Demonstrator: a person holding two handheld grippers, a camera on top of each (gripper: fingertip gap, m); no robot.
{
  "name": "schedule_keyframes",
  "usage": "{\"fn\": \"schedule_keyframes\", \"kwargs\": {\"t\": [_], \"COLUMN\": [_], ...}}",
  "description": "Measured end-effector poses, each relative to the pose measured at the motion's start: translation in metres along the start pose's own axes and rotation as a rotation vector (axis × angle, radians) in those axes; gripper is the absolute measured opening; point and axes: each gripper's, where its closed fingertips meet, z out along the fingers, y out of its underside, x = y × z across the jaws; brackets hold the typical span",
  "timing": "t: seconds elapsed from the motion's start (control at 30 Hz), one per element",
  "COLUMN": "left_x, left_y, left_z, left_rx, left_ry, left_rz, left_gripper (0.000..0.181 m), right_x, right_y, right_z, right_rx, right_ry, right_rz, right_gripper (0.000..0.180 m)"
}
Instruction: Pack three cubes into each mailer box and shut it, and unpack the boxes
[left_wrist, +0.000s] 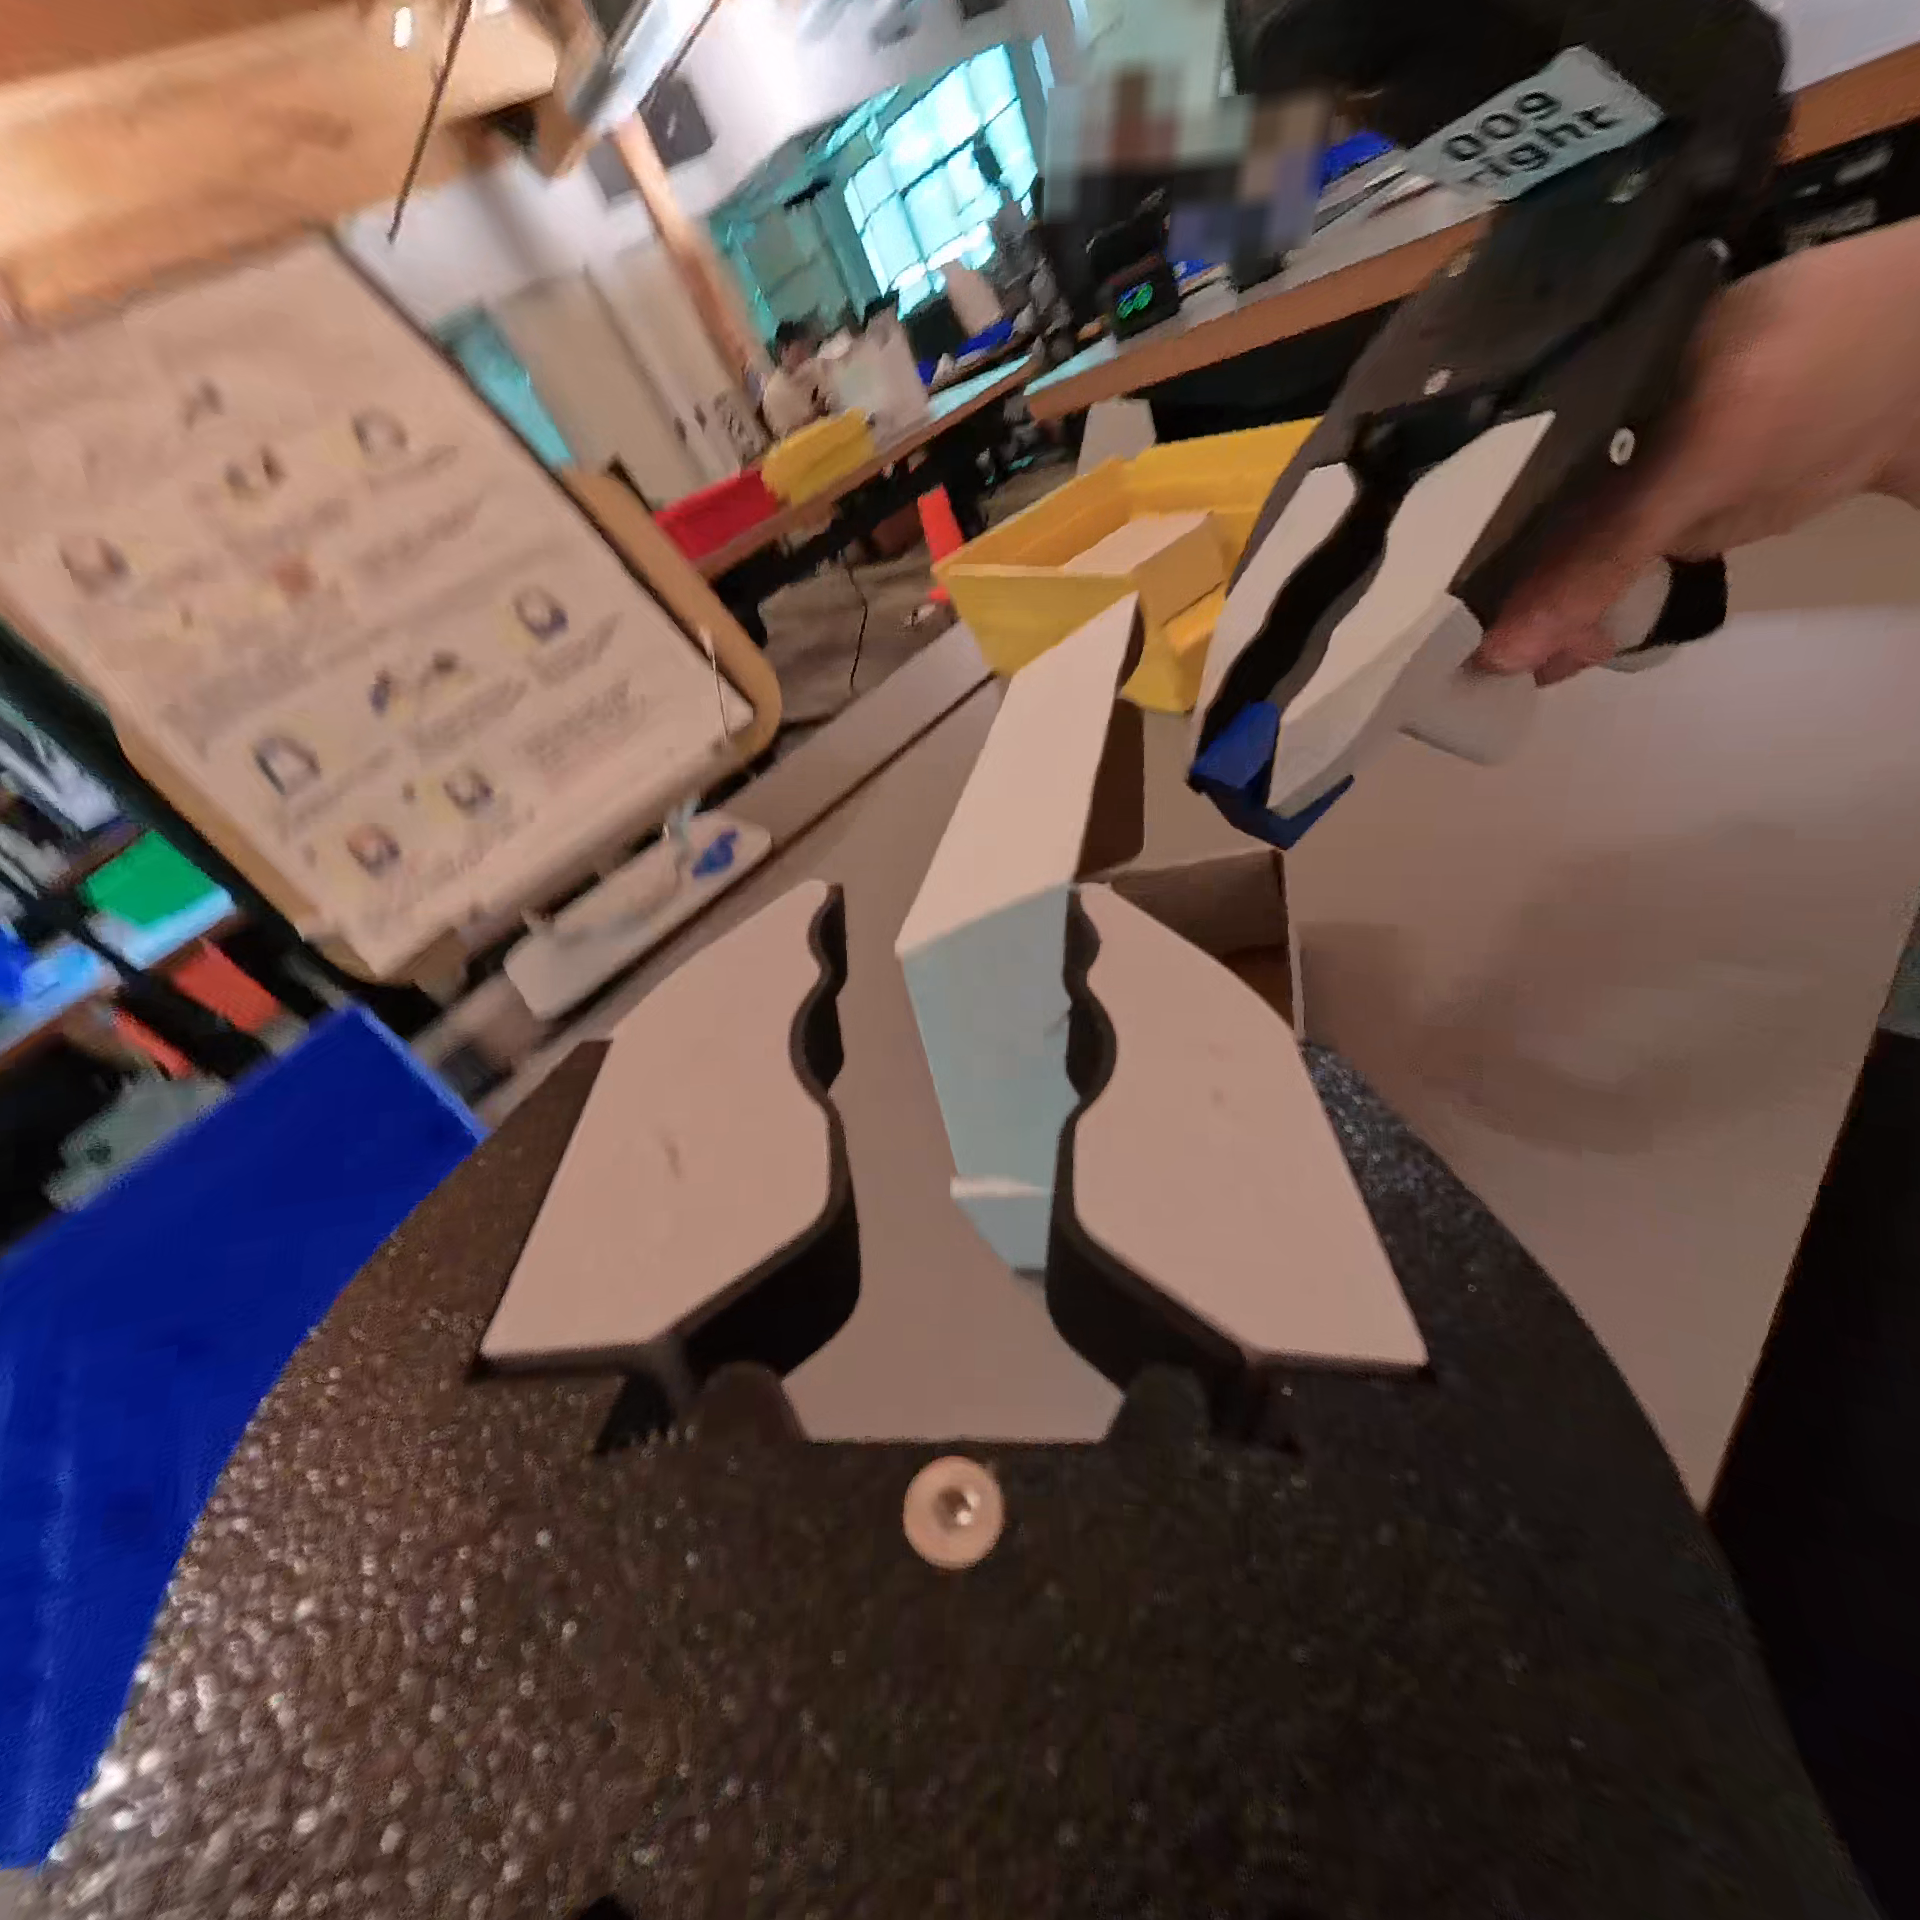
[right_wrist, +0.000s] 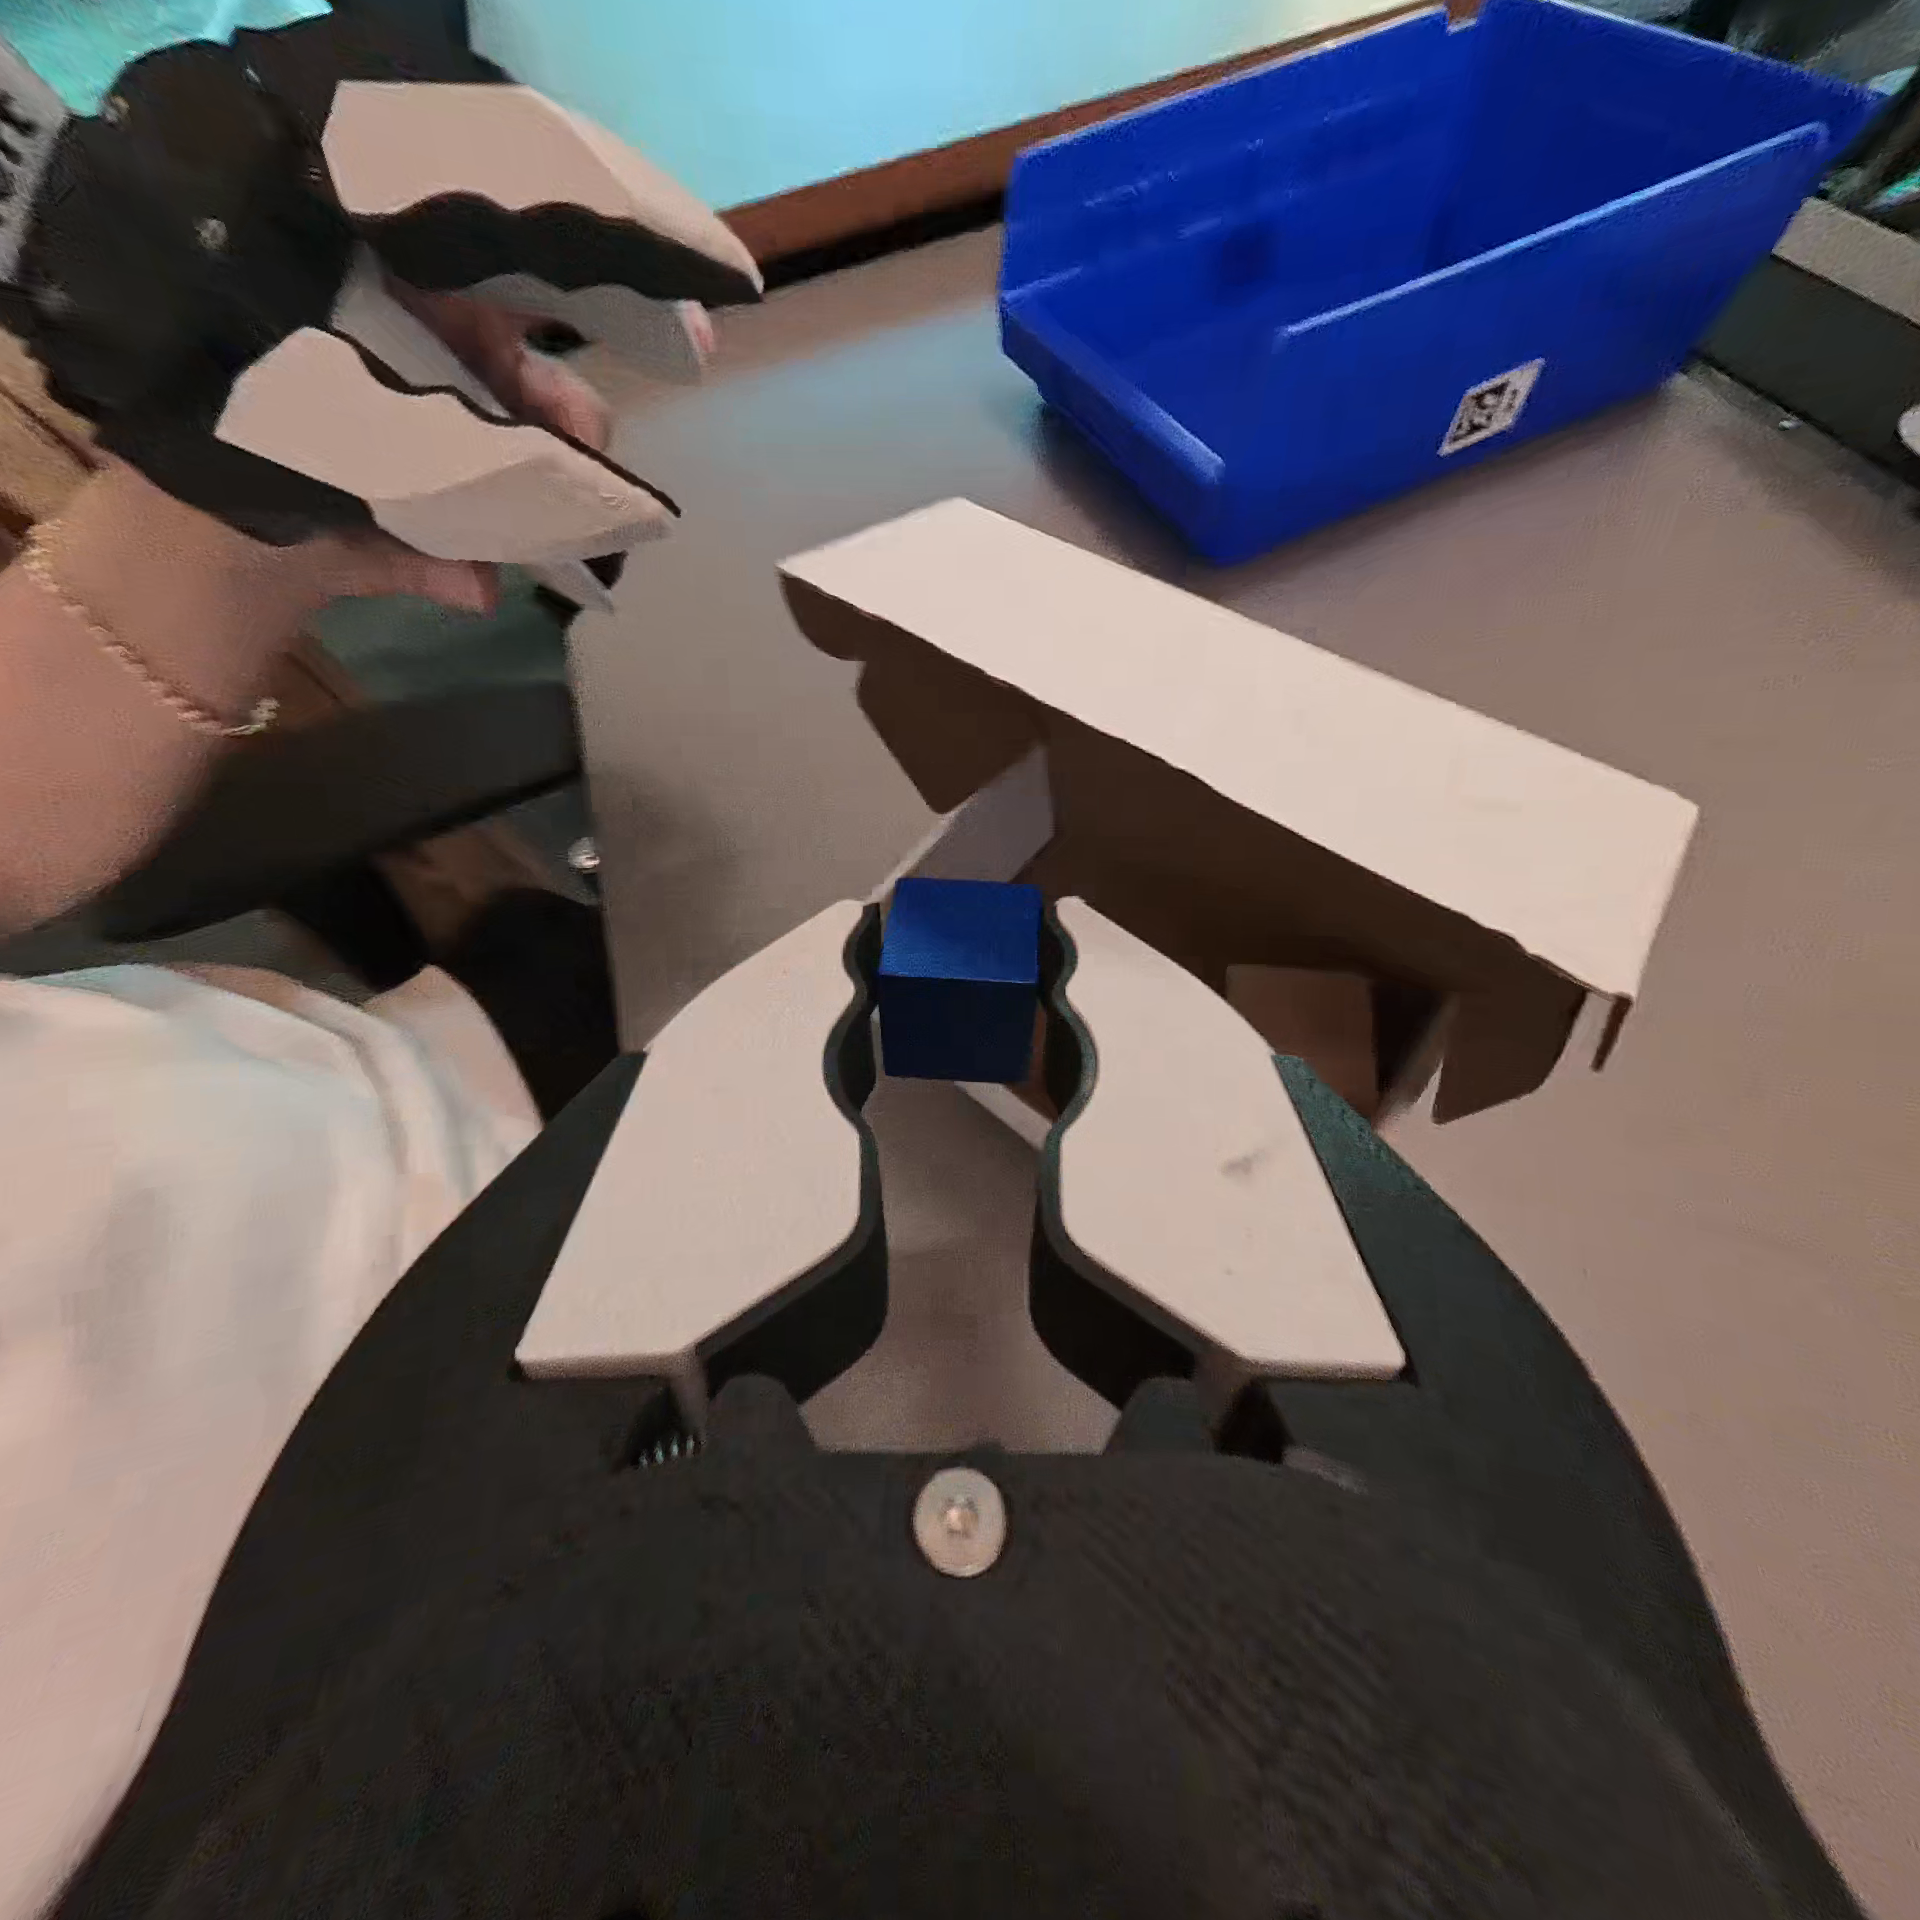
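Left gripper (right_wrist: 681, 400): fingers spread apart, nothing held; seen raised at the left of the mailer box.
Mailer box (right_wrist: 1247, 717): white outside, brown inside, set on the grey tabletop (right_wrist: 1714, 1195) with its lid raised.
Blue cube (right_wrist: 958, 977): pinched between the tips of the right gripper (right_wrist: 961, 992), just in front of the box opening.
Blue bin (right_wrist: 1455, 260): placed beyond the box, at the right.

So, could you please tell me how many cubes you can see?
1: a blue cube held in the right gripper, above the open mailer box. Others may be hidden inside the box.
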Motion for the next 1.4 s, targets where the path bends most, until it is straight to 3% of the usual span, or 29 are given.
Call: {"fn": "schedule_keyframes", "kwargs": {"t": [0.23, 0.33, 0.37, 0.43, 0.57, 0.63, 0.73, 1.0, 1.23, 1.4], "left_x": [0.005, 0.023, 0.032, 0.044, 0.046, 0.043, 0.029, 0.013, -0.002, -0.008], "left_y": [0.061, 0.064, 0.062, 0.061, 0.067, 0.065, 0.061, 0.061, 0.056, 0.056], "left_z": [0.006, 0.01, 0.012, 0.015, 0.024, 0.028, 0.029, 0.034, 0.039, 0.041], "left_rx": [-0.259, -0.285, -0.283, -0.302, -0.374, -0.377, -0.348, -0.354, -0.343, -0.345], "left_ry": [-0.113, -0.1, -0.08, -0.079, -0.168, -0.215, -0.323, -0.392, -0.442, -0.454], "left_rz": [-0.266, -0.296, -0.299, -0.288, -0.173, -0.15, -0.09, -0.107, -0.087, -0.09], "left_gripper": [0.034, 0.031, 0.031, 0.032, 0.028, 0.021, 0.009, 0.016, 0.009, 0.011], "right_x": [0.017, 0.013, 0.016, 0.037, 0.085, 0.092, 0.094, 0.109, 0.115, 0.123], "right_y": [0.037, 0.043, 0.044, 0.04, 0.025, 0.017, 0.022, 0.02, 0.007, 0.002], "right_z": [0.062, 0.045, 0.033, 0.005, -0.029, -0.026, -0.009, 0.008, -0.007, -0.016], "right_rx": [-0.117, -0.195, -0.217, -0.214, -0.055, 0.04, 0.04, 0.084, 0.16, 0.207], "right_ry": [0.055, 0.026, 0.049, 0.177, 0.394, 0.399, 0.382, 0.546, 0.632, 0.712], "right_rz": [0.058, 0.023, 0.009, 0.022, 0.138, 0.131, 0.111, -0.01, -0.067, -0.098], "right_gripper": [0.044, 0.054, 0.047, 0.021, 0.029, 0.036, 0.034, 0.025, 0.01, 0.012]}}
